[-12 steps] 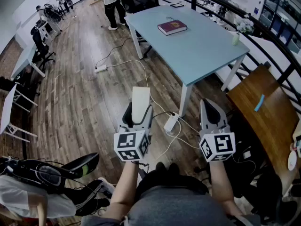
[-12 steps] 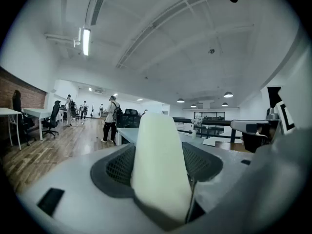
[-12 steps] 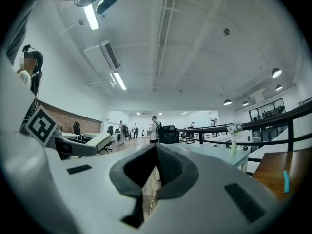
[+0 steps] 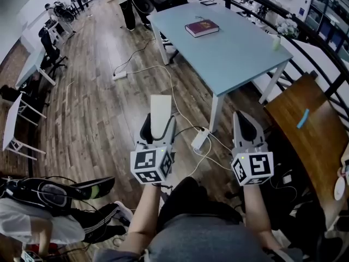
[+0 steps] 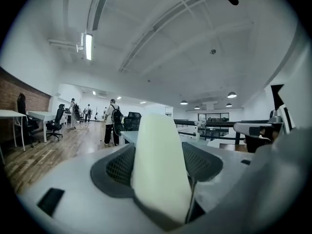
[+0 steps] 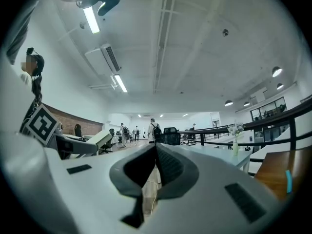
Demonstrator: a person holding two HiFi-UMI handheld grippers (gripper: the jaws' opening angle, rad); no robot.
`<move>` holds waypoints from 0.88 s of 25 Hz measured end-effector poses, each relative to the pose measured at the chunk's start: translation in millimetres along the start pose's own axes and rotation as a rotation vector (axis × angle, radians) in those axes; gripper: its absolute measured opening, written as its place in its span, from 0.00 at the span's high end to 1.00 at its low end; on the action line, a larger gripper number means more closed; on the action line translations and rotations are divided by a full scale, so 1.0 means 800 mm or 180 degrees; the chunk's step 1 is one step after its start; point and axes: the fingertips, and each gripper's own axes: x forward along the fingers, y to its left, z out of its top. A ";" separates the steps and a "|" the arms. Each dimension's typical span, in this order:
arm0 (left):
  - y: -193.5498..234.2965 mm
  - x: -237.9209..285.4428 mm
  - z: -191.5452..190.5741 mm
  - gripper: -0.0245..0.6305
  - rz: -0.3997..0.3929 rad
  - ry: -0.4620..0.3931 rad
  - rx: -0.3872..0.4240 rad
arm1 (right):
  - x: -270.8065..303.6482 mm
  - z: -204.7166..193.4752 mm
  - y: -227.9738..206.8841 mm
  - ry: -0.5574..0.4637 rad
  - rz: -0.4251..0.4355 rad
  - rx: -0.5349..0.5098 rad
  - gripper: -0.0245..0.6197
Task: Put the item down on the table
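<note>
The left gripper (image 4: 159,131) stands wide, clamped across the near end of a pale flat block (image 4: 161,109). The block juts forward in the air over the floor, well short of the blue table (image 4: 234,53). It looks light, stiff and smooth (likely slippery), so its 2 long sides suit the grip. The right gripper (image 4: 246,125) is closed on nothing.

The blue bench (image 4: 234,53) stood ahead with most of its top bare. Only a red book (image 4: 202,28) near the far end and a small pale cup (image 4: 276,42) at the right edge took room. Cables (image 4: 171,89) and a power strip (image 4: 199,141) crossed the floor before it.
</note>
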 end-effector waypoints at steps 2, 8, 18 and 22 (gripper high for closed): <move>0.004 0.003 0.002 0.49 0.0026 -0.0007 0.0006 | 0.003 -0.001 -0.002 0.0014 -0.0002 0.0014 0.96; 0.018 0.036 0.004 0.49 0.0025 -0.0022 -0.0019 | 0.026 -0.001 -0.021 -0.0005 -0.0109 -0.0047 0.96; 0.045 0.164 0.012 0.49 -0.0199 -0.0032 -0.0032 | 0.127 -0.023 -0.058 0.0084 -0.0284 -0.0019 0.96; 0.061 0.222 0.023 0.49 -0.0269 -0.0049 -0.0031 | 0.175 -0.027 -0.077 0.0113 -0.0383 -0.0020 0.96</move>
